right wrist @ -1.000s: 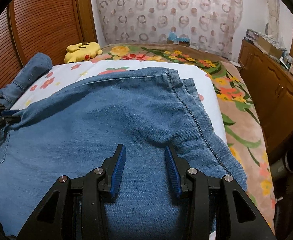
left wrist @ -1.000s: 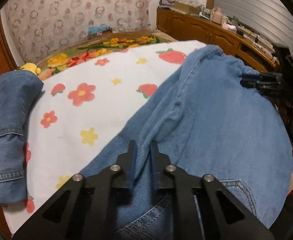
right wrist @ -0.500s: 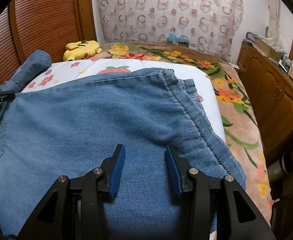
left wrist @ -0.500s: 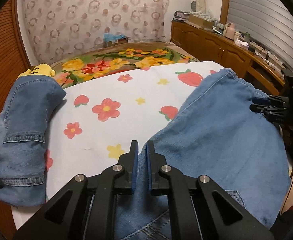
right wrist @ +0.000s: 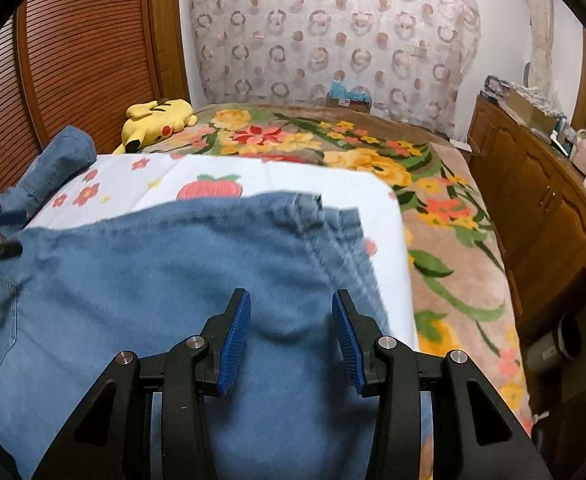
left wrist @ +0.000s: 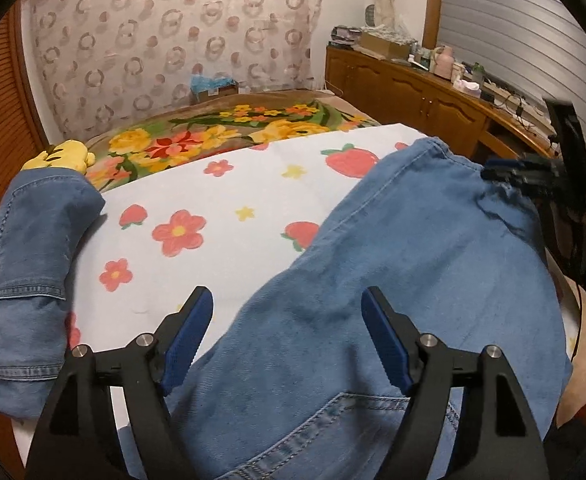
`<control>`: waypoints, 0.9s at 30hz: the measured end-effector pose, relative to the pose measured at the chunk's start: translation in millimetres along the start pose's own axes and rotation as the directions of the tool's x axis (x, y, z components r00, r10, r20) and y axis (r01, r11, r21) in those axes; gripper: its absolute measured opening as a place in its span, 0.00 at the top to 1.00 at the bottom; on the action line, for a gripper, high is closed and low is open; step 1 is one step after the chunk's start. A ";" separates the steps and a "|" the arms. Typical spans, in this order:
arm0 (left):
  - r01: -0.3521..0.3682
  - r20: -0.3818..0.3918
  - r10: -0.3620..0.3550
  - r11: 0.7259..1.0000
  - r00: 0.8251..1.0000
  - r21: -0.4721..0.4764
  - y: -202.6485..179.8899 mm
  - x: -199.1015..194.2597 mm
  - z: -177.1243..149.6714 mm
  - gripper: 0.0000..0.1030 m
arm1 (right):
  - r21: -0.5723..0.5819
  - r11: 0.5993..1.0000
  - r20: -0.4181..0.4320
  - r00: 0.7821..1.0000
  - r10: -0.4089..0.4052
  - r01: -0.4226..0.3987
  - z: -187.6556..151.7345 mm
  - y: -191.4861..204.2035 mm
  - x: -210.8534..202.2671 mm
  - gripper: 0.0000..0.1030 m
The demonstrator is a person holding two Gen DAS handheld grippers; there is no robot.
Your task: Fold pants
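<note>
Left gripper (left wrist: 287,334): jaws just opened wide, denim below them, nothing pinched. Right gripper (right wrist: 289,330): jaws half apart, empty, over the pants (right wrist: 153,280) lying folded on the white sheet (left wrist: 221,248). Step: release after fold. Next: re-grip an edge for a further fold

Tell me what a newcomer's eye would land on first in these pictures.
First, the blue jeans spread over the near end of the bed, on a white sheet printed with flowers and strawberries. Next, the left gripper, its jaws just opened wide above the denim, and the right gripper, jaws apart over the same cloth. Then the yellow plush toy at the bed's far left.
</note>
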State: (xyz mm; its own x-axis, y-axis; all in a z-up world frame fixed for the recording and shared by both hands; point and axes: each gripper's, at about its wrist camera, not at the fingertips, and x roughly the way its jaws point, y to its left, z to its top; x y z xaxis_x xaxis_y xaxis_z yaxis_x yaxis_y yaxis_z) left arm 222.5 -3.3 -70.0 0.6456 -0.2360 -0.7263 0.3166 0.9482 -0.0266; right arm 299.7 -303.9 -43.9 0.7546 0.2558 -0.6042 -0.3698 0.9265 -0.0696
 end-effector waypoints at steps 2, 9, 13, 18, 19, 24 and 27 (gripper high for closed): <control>-0.004 0.003 0.004 1.000 1.000 -0.001 -1.9 0.5 -0.6 0.25 | 0.006 1.000 -0.001 1.000 0.002 -0.002 6.2 -2.2 6.7 0.57; -0.020 0.002 0.020 1.000 1.000 -0.016 1.3 0.7 -4.1 0.25 | 0.030 1.000 -0.034 0.999 -0.004 0.005 26.6 -13.2 41.6 0.57; -0.027 0.005 0.027 0.999 1.000 -0.020 1.9 -1.2 -5.8 0.25 | 0.025 1.000 -0.054 0.999 0.005 -0.003 38.0 -15.7 56.9 0.57; -0.031 0.005 0.031 0.999 1.000 -0.027 4.1 -2.2 -7.9 0.25 | 0.037 0.998 -0.078 0.996 0.053 -0.050 51.3 -25.1 71.4 0.57; -0.033 0.003 0.033 0.999 0.999 -0.028 4.8 -2.1 -8.4 0.25 | 0.043 0.997 -0.084 0.994 0.071 -0.067 51.8 -26.2 73.9 0.64; -0.035 0.000 0.035 0.999 0.999 -0.035 6.7 -1.6 -9.6 0.25 | 0.046 0.989 -0.109 0.983 0.148 -0.143 52.8 -32.4 80.3 0.90; -0.037 -0.002 0.037 0.999 0.999 -0.034 6.4 -0.8 -10.3 0.25 | 0.042 0.992 -0.075 0.989 0.124 -0.121 55.1 -36.1 74.0 0.92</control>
State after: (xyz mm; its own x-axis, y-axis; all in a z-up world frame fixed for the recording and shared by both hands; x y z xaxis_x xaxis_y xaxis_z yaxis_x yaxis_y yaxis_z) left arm 216.9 5.1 -76.7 0.6557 -0.2005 -0.7279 0.2691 0.9629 -0.0228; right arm 398.7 -303.2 -42.4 0.6602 0.3477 -0.6657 -0.4359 0.8992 0.0373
